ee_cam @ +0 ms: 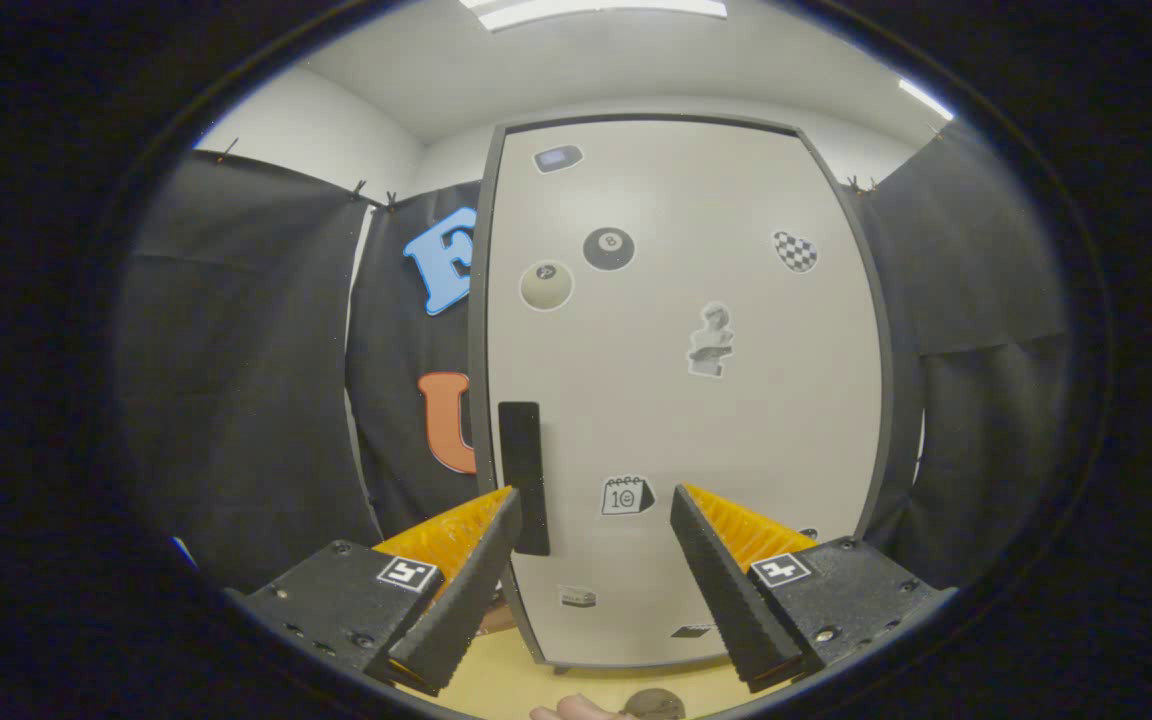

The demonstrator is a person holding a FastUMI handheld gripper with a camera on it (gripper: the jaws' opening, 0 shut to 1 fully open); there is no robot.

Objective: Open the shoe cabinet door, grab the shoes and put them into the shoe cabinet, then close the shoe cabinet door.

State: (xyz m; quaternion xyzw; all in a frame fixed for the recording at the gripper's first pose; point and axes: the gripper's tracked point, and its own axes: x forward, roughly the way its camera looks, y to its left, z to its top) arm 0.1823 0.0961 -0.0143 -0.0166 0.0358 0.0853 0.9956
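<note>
Cabinet door (pixel 696 400): standing closed, black handle (pixel 522 470) at its left edge.
Fingers (pixel 596 515): spreading wide, gripping nothing.

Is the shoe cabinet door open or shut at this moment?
Shut. The door sits flush in its dark frame, no interior showing. The gripper is open, its fingers apart just ahead of the black handle, not gripping it.

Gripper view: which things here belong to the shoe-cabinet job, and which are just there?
Job:
cabinet door, shut
handle, by the door's left edge
gripper, open, just short of the door

Just there:
stickers on the door
floor
</note>
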